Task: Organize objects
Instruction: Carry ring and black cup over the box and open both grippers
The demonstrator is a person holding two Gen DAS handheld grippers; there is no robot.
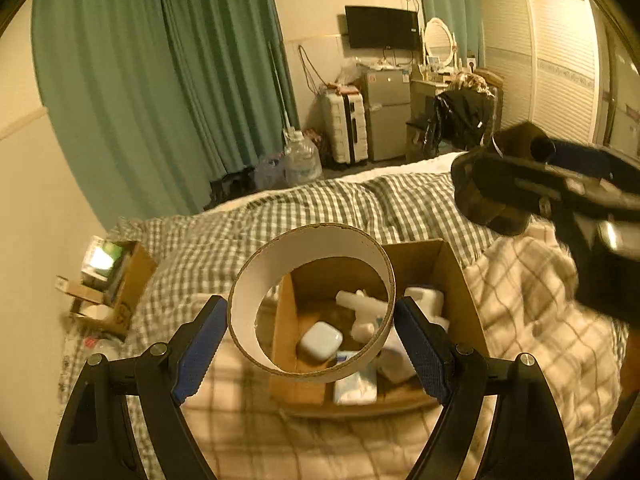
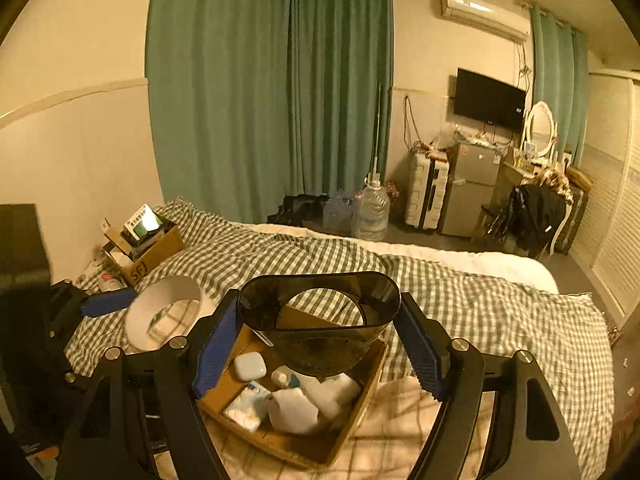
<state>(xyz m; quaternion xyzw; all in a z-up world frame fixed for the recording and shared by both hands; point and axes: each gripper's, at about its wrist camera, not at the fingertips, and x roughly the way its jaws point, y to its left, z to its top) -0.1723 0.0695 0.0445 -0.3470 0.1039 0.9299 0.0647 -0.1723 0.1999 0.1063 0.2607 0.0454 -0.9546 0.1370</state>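
The bed (image 2: 460,292) is the biggest thing here. It has a green and white check cover. Everything else sits on it, floats over it or stands near it.

Past the far side of the bed hang long green curtains (image 2: 264,92). Past the far right end of the bed stand a white suitcase (image 2: 426,192) and a small grey fridge (image 2: 472,188). A dark TV (image 2: 490,98) hangs on the wall above them. A big clear water jug (image 2: 372,210) stands on the floor just past the bed.

On the near part of the bed sits an open brown box (image 1: 448,276). Inside it lie a small white case (image 1: 321,339), a white bottle (image 2: 296,410), a pack of wipes (image 2: 246,404) and other white things. A second brown box (image 2: 156,252) sits at the far left corner of the bed, next to the wall, well apart from the first box.

The right claw (image 2: 318,330) is up over the bed, above the open box. Its blue pads press both sides of a dark see-through tub (image 2: 320,320), so it is gripping the tub. The tub hangs in the air and does not touch the box.

The left claw (image 1: 312,338) is also up over the bed, above the same box. Its blue pads squeeze a card ring (image 1: 312,304), white inside and brown outside. The ring stands on its edge in the air, and you can see the box through its hole. In the right view the ring (image 2: 164,312) floats to the left of the tub, near it but not touching.
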